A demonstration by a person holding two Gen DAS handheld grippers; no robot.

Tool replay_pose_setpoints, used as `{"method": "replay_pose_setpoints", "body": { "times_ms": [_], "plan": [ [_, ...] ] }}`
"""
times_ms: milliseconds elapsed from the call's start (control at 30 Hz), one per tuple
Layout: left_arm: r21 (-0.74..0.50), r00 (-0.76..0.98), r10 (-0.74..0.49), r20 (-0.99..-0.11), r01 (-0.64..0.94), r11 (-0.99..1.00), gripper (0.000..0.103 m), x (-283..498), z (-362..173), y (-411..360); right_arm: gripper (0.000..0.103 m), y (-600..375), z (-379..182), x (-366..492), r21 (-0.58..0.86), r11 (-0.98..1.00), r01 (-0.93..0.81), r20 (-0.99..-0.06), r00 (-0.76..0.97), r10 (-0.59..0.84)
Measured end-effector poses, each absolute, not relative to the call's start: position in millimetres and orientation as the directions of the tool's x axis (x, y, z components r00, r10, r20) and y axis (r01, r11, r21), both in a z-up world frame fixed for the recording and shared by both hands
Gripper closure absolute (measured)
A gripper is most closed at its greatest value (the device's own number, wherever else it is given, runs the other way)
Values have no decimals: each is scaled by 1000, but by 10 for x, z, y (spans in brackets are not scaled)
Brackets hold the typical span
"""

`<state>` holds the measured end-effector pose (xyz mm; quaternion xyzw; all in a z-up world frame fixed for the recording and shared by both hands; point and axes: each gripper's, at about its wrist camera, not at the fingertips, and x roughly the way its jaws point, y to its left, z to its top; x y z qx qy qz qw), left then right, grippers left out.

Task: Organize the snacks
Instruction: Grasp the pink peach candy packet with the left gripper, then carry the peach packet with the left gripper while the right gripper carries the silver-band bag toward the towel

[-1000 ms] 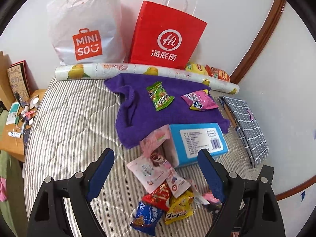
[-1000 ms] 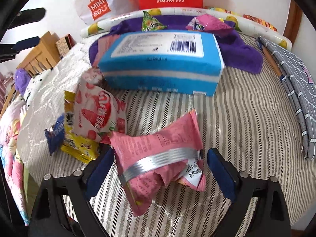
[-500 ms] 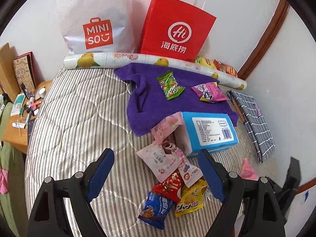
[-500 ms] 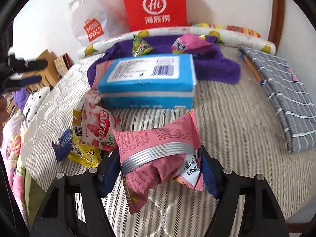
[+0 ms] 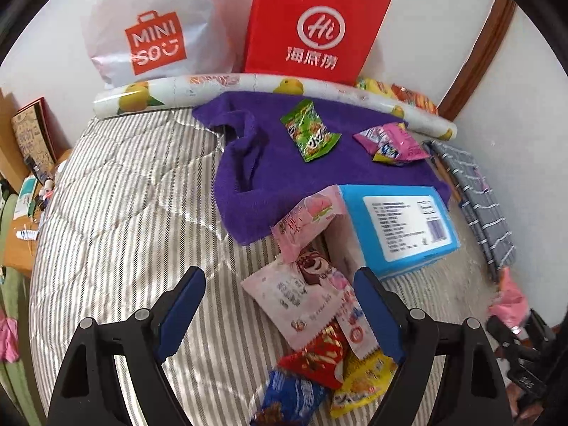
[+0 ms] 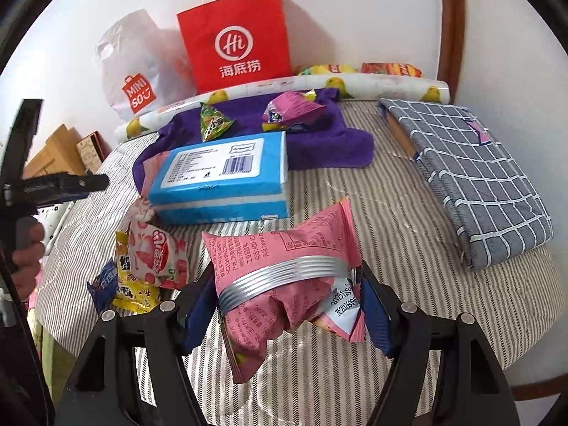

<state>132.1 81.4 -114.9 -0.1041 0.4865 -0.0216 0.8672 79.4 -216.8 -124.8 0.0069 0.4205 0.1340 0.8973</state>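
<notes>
1. Right gripper (image 6: 289, 305): clamping a pink snack packet (image 6: 284, 277) between its blue pads, packet crumpled at the waist and lifted clear of the striped mattress (image 6: 372, 220); jaws having just been closing, with the packet between them.
2. Left gripper (image 5: 280, 314): standing wide, gripping nothing, hovering above the loose snack pile (image 5: 312, 323) lying toward 6 o'clock in the left wrist view.
3. Making up that pile: a pale pink packet with a bear face (image 5: 301, 291), a red packet (image 5: 316, 351), a yellow packet (image 5: 362, 380) and a blue packet (image 5: 287, 401), overlapping one another.
4. Lying just beside the pile toward 2 o'clock: a blue tissue pack (image 5: 401, 227), with a peach-print pink packet (image 5: 305, 220) leaning against its near end.
5. Spreading toward 12 o'clock: a purple towel (image 5: 269, 170), carrying a green snack (image 5: 310, 131) and a magenta snack (image 5: 390, 143), well apart from the pile.
6. Standing against the wall beyond: a red paper bag (image 5: 312, 25) and a white MINISO bag (image 5: 152, 28), behind a fruit-print roll (image 5: 213, 88).
7. Resting at 3 o'clock in the right wrist view: a folded grey checked cloth (image 6: 468, 174).
</notes>
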Motion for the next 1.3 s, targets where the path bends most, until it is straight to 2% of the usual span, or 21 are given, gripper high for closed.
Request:
{"method": "replay_pose_setpoints", "body": {
  "times_ms": [433, 600, 633, 700, 733, 767, 967, 1300],
  "plan": [
    [-151, 501, -124, -857, -13, 989, 20, 1861, -1467, 596, 31, -2198, -1375, 998, 167, 968, -188, -764, 596, 248],
    [-134, 482, -114, -869, -8, 991, 32, 2001, -1588, 559, 31, -2184, -1424, 1040, 158, 968, -195, -774, 585, 244],
    [-142, 480, -121, -869, -7, 990, 37, 2011, -1603, 569, 31, -2180, -1431, 1046, 157, 968, -196, -775, 583, 243],
    [-165, 475, -145, -868, 1, 986, 51, 2029, -1624, 577, 31, -2171, -1444, 1066, 157, 968, -198, -777, 580, 244],
    [-173, 473, -157, -867, 9, 985, 66, 2030, -1625, 573, 31, -2166, -1449, 1077, 157, 968, -197, -778, 578, 244],
    [-184, 468, -173, -866, 21, 983, 75, 2027, -1624, 566, 31, -2160, -1455, 1089, 160, 967, -198, -779, 576, 247],
    [-204, 499, -181, -848, 10, 979, 80, 1915, -1471, 645, 31, -2096, -1483, 1093, 165, 963, -214, -784, 564, 260],
    [-261, 553, -222, -803, 9, 965, 80, 1505, -1052, 742, 31, -2004, -1356, 939, 174, 955, -239, -765, 578, 284]
  ]
}}
